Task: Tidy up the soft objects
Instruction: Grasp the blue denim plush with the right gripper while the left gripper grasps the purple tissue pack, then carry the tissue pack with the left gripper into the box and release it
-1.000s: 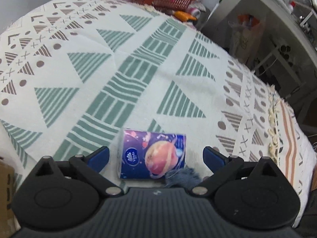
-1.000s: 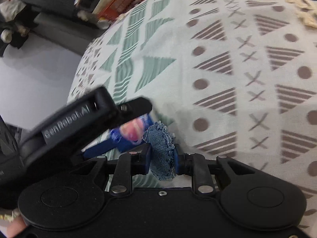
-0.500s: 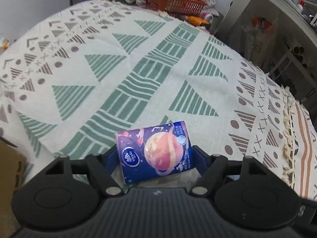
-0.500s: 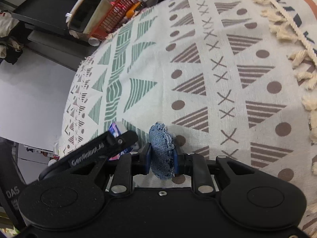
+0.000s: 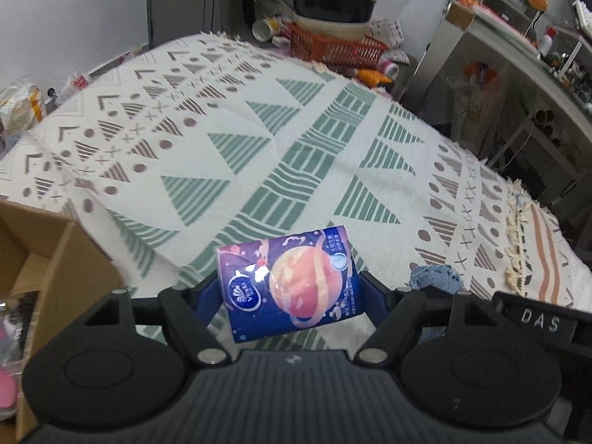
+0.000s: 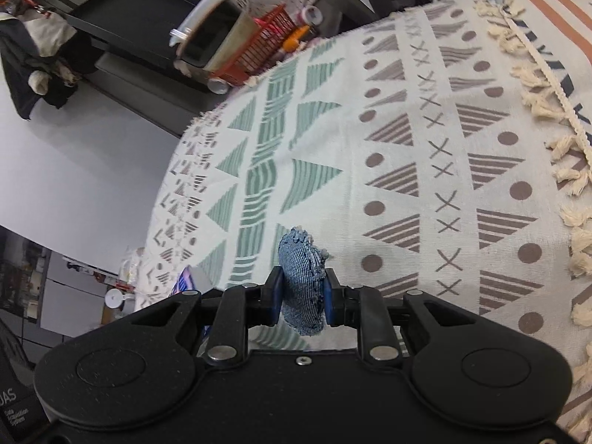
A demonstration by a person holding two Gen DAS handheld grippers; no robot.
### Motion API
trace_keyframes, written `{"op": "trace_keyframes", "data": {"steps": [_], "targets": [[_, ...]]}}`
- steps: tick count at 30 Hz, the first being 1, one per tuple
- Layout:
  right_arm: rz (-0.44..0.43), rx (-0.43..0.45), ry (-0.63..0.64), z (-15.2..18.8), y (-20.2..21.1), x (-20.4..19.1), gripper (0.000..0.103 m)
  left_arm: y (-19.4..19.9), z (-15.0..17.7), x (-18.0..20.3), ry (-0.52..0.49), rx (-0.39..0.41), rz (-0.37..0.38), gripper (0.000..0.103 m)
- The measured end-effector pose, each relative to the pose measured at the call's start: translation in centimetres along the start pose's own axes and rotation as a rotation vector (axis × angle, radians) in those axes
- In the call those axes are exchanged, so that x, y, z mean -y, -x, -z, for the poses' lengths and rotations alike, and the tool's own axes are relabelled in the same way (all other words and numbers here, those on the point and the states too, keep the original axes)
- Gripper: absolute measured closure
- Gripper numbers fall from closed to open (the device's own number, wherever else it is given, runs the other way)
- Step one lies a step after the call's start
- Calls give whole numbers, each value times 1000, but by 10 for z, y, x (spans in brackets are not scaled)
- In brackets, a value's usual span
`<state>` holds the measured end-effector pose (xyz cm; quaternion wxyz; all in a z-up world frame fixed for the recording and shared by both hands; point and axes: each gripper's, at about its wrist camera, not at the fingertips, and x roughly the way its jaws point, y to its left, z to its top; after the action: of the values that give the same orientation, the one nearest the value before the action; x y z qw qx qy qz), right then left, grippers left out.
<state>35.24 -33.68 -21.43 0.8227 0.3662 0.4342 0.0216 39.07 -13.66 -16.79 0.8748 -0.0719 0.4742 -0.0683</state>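
Note:
My left gripper [image 5: 290, 298] is shut on a purple tissue pack [image 5: 288, 283] with an orange planet print and holds it above the patterned cloth [image 5: 296, 140]. My right gripper [image 6: 301, 294] is shut on a frayed blue denim piece [image 6: 301, 281], also lifted off the cloth [image 6: 425, 155]. The denim piece [image 5: 434, 277] and the right gripper's body show at the right in the left wrist view. A sliver of the tissue pack [image 6: 183, 281] shows at the left in the right wrist view.
An open cardboard box [image 5: 40, 255] stands at the left beside the cloth's edge. An orange basket [image 5: 333, 46] holding bowls sits past the far end. Shelves and a bag [image 5: 477, 107] stand on the right. The cloth has a tasselled fringe [image 6: 547, 111].
My left gripper closed on the tissue pack and lifted it off the cloth. My right gripper rose too, still holding the denim piece. The cardboard box came into view.

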Motion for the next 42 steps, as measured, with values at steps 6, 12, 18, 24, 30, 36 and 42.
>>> {"op": "trace_keyframes", "data": {"steps": [6,12,18,24,30,36,42], "targets": [[-18,44,49,3,18,-17,81,37,1,-17,17,42,-2,28],[-29,82,91,11,34,-35,81,69,5,-37,36,82,-18,28],[-42,120,136,21,50,-57,81,95,8,-59,70,104,-21,28],[-58,155,197,32,62,-81,81,119,10,-80,82,130,-26,28],[-59,162,253,43,60,-100,81,141,10,-108,105,156,-33,28],[-38,174,309,56,58,-116,81,157,11,-138,119,172,-43,28],[-26,173,358,70,53,-134,81,162,10,-165,143,179,-50,28]]}}
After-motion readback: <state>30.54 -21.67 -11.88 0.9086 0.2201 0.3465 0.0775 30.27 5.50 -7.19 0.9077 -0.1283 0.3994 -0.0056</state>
